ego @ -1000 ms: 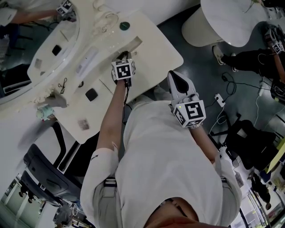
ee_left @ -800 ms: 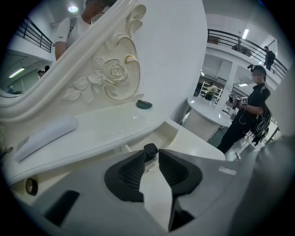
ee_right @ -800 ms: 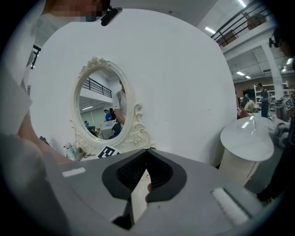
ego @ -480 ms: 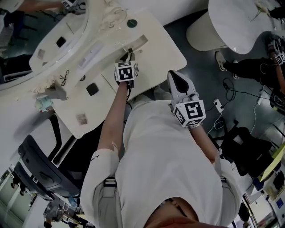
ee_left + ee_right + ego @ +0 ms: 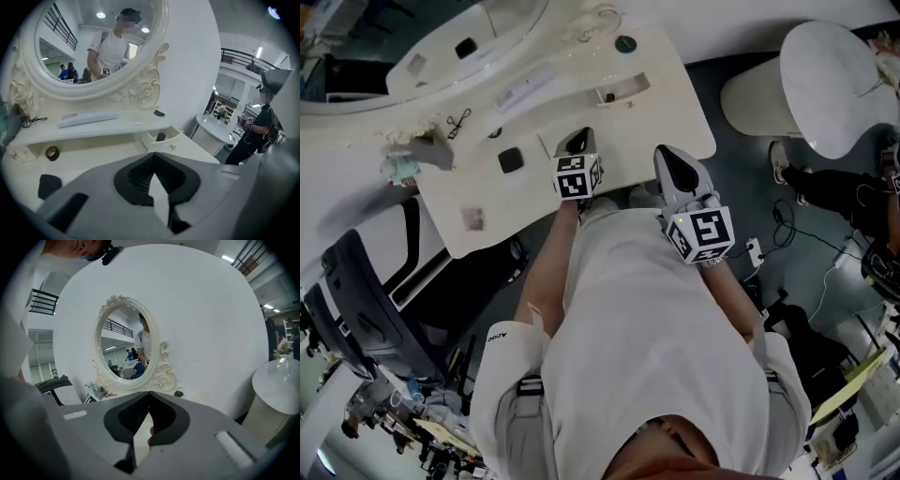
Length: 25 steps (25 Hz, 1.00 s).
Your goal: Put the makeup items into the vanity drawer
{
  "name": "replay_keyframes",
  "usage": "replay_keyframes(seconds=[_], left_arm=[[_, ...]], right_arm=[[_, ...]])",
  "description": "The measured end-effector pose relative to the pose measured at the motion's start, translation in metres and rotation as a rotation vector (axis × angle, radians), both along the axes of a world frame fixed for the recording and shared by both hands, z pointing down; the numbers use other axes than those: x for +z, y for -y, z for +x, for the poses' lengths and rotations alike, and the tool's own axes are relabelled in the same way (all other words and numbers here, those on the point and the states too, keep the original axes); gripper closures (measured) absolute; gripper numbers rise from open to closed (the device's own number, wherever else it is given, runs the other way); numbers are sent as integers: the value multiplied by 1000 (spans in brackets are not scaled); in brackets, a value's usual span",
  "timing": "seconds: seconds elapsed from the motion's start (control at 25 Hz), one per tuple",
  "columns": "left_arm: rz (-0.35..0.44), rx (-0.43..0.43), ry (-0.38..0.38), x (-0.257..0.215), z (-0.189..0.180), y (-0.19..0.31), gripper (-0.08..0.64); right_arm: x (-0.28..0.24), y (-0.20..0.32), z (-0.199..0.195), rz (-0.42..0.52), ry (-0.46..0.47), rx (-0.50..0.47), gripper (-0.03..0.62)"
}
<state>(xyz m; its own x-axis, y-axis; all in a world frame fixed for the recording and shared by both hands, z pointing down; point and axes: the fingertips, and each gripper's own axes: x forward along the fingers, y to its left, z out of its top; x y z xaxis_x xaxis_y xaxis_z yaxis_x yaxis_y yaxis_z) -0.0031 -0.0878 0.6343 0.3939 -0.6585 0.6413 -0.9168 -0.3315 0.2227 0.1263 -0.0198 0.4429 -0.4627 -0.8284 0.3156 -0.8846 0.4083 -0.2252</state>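
Farthest left of the open vanity drawer (image 5: 623, 89), at the far end of the cream surface (image 5: 670, 112), sits a small teal object (image 5: 397, 169), too blurred to name. Nearer the drawer on that side lie a patterned square (image 5: 472, 218) at the front edge, a thin dark wire-shaped thing (image 5: 457, 120) on the raised back ledge, a black compact (image 5: 510, 160) and a small ring (image 5: 494, 132). A long pale case (image 5: 525, 91) rests on the ledge just left of the drawer, under the oval mirror (image 5: 93, 47).

The left tongs (image 5: 575, 139) hang over the front part of the surface, in front of the drawer and slightly to its left, apart from it. Their jaws have just closed and now stand together with nothing between them; the left gripper view looks past the joined tips straight toward the drawer.

The drawer itself is pulled out from the ledge, and a dark item (image 5: 609, 97) stands inside it against the front wall. Behind the drawer, on the ledge, lies a dark green round thing (image 5: 625, 43).

Right of the drawer and nearer the person, the right tongs (image 5: 664, 155) sit at the front edge of the surface, jaws together and empty. Well to the right of the drawer stands a white round table (image 5: 834, 84).
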Motion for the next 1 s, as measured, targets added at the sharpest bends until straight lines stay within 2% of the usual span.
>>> replay_keyframes(seconds=[0.2, 0.28, 0.44, 0.56, 0.76, 1.0], left_arm=[[50, -126, -7, -25, -39, -31, 557], [102, -178, -6, -41, -55, -43, 557], [244, -271, 75, -81, -91, -67, 557], [276, -357, 59, -107, -110, -85, 557], [348, -381, 43, -149, -111, -105, 557], [440, -365, 91, -190, -115, -126, 557]], right_arm=[[-1, 5, -34, -1, 20, -120, 583], [-2, 6, -49, 0, 29, -169, 583], [-7, 4, -81, 2, 47, -265, 583], [-11, 0, -101, -9, 56, -332, 583], [-15, -11, -124, -19, 67, -398, 583], [-17, -26, -156, -27, 84, -474, 583]])
